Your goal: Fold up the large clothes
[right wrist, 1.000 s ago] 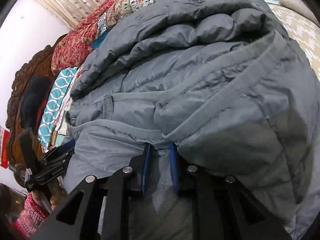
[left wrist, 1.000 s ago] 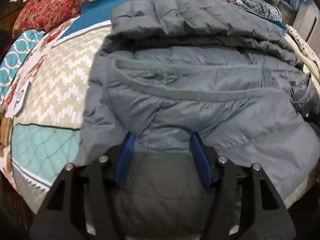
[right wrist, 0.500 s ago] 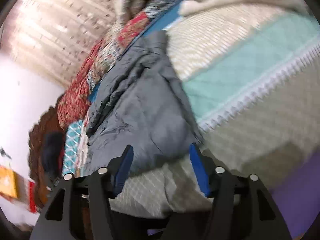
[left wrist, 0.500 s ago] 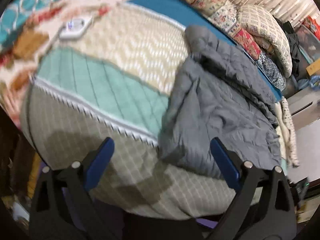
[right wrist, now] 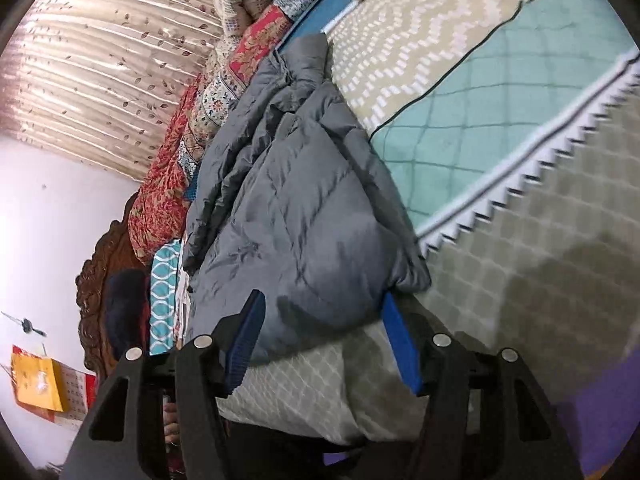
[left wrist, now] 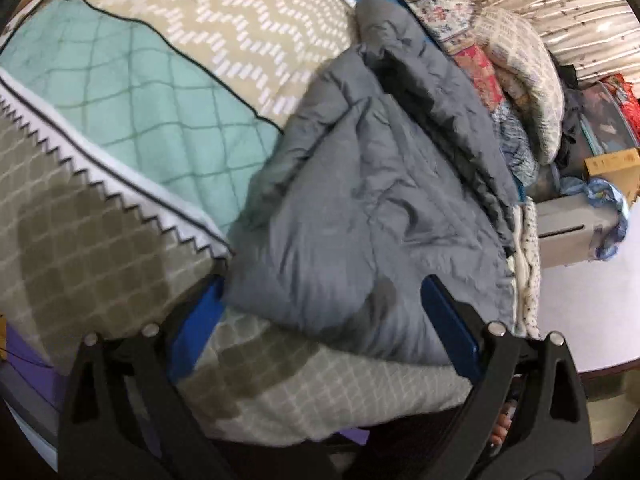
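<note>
A grey quilted puffer jacket [left wrist: 372, 208] lies folded into a bundle on the patterned bedspread [left wrist: 120, 128]. My left gripper [left wrist: 324, 328] is open, its blue pads either side of the bundle's near edge, holding nothing. In the right wrist view the same jacket [right wrist: 296, 220] lies on the bedspread [right wrist: 500, 128]. My right gripper [right wrist: 324, 340] is open and empty, its jaws astride the jacket's near corner.
Folded quilts and pillows [left wrist: 516, 80] are stacked along the bed's far side by a curtain [right wrist: 100, 60]. A carved wooden headboard [right wrist: 104, 280] shows in the right wrist view. A grey box and floor [left wrist: 580, 240] lie past the bed's edge.
Both grippers let go of the jacket and opened wide. Both pulled back from it and swung around, then came close to its near edge again.
</note>
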Demonstrator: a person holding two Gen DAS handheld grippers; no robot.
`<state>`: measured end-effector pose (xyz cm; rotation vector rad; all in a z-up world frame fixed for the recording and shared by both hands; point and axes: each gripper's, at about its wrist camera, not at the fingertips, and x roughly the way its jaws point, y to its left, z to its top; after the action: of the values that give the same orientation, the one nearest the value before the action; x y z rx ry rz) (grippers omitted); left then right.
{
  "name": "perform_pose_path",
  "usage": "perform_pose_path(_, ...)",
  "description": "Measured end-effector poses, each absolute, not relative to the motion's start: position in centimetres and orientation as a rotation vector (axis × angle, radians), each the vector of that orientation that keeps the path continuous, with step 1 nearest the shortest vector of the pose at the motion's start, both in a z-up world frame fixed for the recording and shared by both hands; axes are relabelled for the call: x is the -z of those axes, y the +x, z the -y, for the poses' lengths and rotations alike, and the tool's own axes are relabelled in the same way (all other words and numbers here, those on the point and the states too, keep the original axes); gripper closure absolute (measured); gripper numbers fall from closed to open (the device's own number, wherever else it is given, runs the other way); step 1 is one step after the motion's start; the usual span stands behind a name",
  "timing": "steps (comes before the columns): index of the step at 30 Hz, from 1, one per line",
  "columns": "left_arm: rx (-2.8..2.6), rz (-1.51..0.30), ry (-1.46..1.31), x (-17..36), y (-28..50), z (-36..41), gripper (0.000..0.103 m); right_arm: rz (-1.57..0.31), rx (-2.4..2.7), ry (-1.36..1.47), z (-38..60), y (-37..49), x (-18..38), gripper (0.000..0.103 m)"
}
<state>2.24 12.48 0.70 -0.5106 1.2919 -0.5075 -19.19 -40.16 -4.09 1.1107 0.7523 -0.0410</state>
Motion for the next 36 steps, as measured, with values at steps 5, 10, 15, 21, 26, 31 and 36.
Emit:
perform_pose_path(5,0.550,-1.280,-0.460,-2.0,2.2,-10.9,0.083,-0.754,0.049,1.095,39.9,-18.7,2.5,0.064)
perform_pose_path(10,0.638,-1.193,-0.421,-6.5,0.1,-11.6,0.087,-0.697,0.036,1.002,39.2,-21.1,-2.7,0.066)
perform_pose_path(15,0.697,-1.196,-0.363,-7.5,-2.8,-12.3,0.087,-0.721,0.048,0.967,38.9,-24.1,-3.4,0.066)
perform_pose_path(21,0.557,-1.355,-0.264,-1.1,-2.8,-10.8,0.062,-0.844,0.154,1.132,39.9,-24.9,4.5,0.057)
perform_pose_path(26,0.551,-1.354,-0.339,-1.9,-1.5,-12.7,0.053,-0.780,0.085,1.349,42.4,-26.7,6.3,0.047)
perform_pose_path(31,0.546,-1.175,-0.368,-7.3,-1.3,-17.8,0.052,-0.681,0.228,1.121,44.7,-29.4,0.2,0.041)
perform_pose_path(36,0.574,-1.064,-0.306,-10.6,0.2,-16.7,0.052,-0.668,0.178,0.800,42.7,-24.7,-4.8,0.041)
